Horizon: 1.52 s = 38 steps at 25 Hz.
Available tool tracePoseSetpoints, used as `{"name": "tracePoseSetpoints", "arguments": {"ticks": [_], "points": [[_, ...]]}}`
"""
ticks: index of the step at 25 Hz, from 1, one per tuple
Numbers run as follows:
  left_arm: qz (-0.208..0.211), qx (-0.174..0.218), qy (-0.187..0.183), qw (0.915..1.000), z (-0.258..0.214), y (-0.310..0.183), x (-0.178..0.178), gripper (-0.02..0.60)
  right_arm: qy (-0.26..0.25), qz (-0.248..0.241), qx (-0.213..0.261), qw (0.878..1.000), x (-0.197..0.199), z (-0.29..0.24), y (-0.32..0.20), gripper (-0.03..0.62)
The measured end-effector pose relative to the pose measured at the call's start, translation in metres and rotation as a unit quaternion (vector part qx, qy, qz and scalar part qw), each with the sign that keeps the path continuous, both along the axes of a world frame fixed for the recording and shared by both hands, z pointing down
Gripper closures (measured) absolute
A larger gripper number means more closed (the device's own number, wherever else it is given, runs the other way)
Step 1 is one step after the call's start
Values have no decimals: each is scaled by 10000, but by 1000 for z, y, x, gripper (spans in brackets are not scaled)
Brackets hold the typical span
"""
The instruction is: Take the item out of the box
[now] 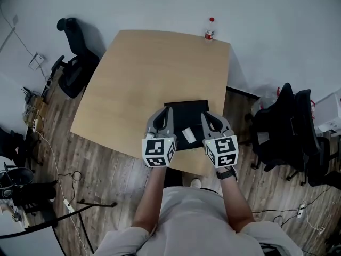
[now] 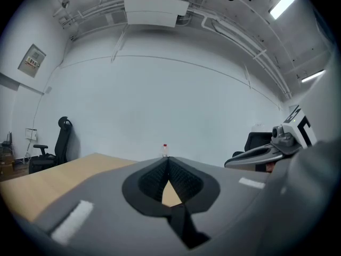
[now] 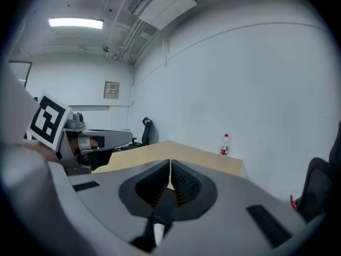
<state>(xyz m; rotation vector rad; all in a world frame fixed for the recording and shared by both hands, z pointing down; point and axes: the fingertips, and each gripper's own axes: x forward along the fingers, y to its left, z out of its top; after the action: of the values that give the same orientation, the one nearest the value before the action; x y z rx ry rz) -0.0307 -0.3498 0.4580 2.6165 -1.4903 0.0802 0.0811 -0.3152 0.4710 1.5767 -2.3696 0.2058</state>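
At the far left, a black chair (image 1: 74, 57) stands on the wood floor (image 1: 101, 164), beside the bench (image 1: 144, 63). The bench is made of light brown wood. The person stands at its near edge and holds a gripper in each hand.

The left gripper (image 1: 169, 111) is clenched. Its two jaws press together at the tips, and nothing is between them. It is over the left side of the black box (image 1: 186, 110). Its cube with square markers (image 1: 158, 151) sits at the back, near the person's arm.

The box lies flat on the bench, right at the near edge. The item (image 1: 188, 135) is a small white thing. It is in the box, toward the near side. It lies between the two grippers, and neither one touches it.

The right gripper (image 1: 204, 115) is clenched too. Its jaws are together and hold nothing. It is over the right side of the box. Both grippers point toward the far side of the bench. They are side by side, near each other but apart.

On the far edge of the bench, to the right, a small bottle (image 1: 210, 29) with a red cap stands upright. It is well apart from the box. Farther right, more black chairs (image 1: 287, 127) stand on the floor, off the bench.
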Motion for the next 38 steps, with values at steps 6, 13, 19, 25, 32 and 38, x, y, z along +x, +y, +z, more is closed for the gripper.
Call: {"name": "tracePoseSetpoints", "arguments": {"ticks": [6, 13, 19, 25, 32, 38], "points": [[96, -331, 200, 9992, 23, -27, 0, 574, 156, -324, -792, 9962, -13, 49, -13, 580], [123, -496, 77, 9987, 48, -40, 6, 574, 261, -470, -1297, 9901, -19, 90, -22, 580], [111, -494, -130, 9986, 58, -44, 5, 574, 310, -725, -1807, 9804, -28, 127, -17, 580], [129, -507, -115, 9986, 61, -46, 2, 574, 442, -1037, -2647, 9577, -36, 180, 5, 579], [224, -429, 184, 9987, 47, -43, 5, 574, 640, -1160, -3105, 9413, -41, 223, 22, 573], [313, -366, 339, 9983, 39, -40, 8, 574, 779, -1170, -3398, 9299, -41, 254, 28, 425]]}}
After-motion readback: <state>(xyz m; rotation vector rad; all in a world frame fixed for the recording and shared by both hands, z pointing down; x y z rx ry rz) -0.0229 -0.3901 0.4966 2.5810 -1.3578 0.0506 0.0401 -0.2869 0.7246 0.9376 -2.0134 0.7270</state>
